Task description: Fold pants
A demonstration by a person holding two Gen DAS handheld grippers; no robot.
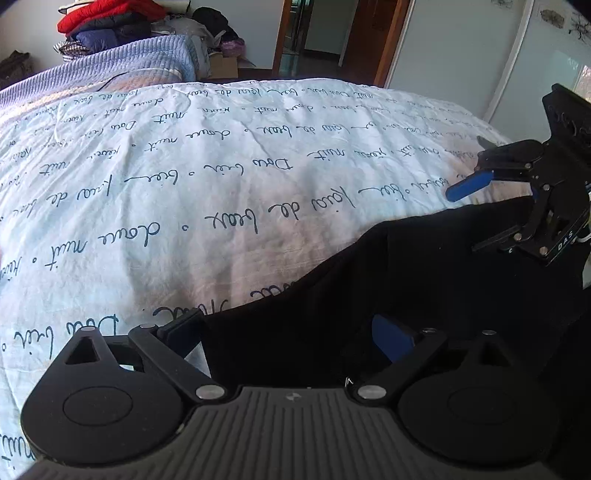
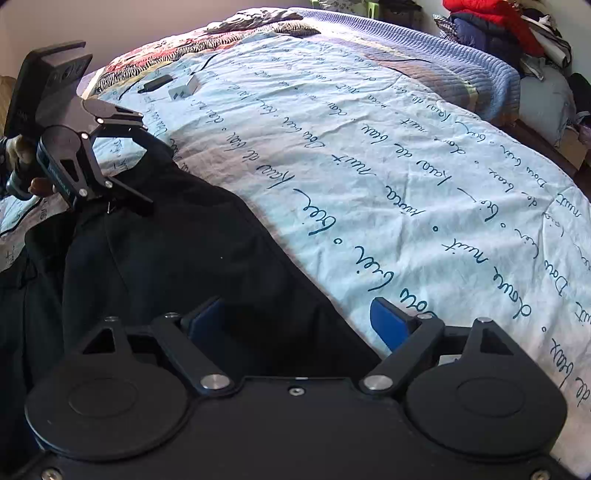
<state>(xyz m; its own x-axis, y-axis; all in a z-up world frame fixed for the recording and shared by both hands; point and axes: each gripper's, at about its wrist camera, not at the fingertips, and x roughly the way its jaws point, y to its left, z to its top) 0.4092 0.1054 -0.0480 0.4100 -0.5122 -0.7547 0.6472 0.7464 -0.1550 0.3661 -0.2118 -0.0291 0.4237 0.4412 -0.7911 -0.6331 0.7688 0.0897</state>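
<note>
Black pants (image 1: pixel 406 266) (image 2: pixel 166 258) lie in a dark heap on the near side of a pale blue bed cover (image 1: pixel 221 166) (image 2: pixel 406 184) printed with script. My left gripper (image 1: pixel 284 336) (image 2: pixel 157 175) stands wide over the pants' edge. Black cloth lies between its spread fingers, and the pads do not press on it. My right gripper (image 2: pixel 295 321) (image 1: pixel 461 221) is also wide apart. Its left pad (image 2: pixel 203 317) sits over the cloth and its right pad (image 2: pixel 388 325) over bare cover. A hand (image 2: pixel 22 155) grips the left tool's handle.
A blue quilt (image 1: pixel 110 74) (image 2: pixel 461 62) lies along the bed's far side, with a pile of clothes topped by a red jacket (image 1: pixel 110 18) (image 2: pixel 491 18) behind it. A white power block (image 2: pixel 183 88) and a black cable lie on the cover. A doorway (image 1: pixel 321 33) is beyond the bed.
</note>
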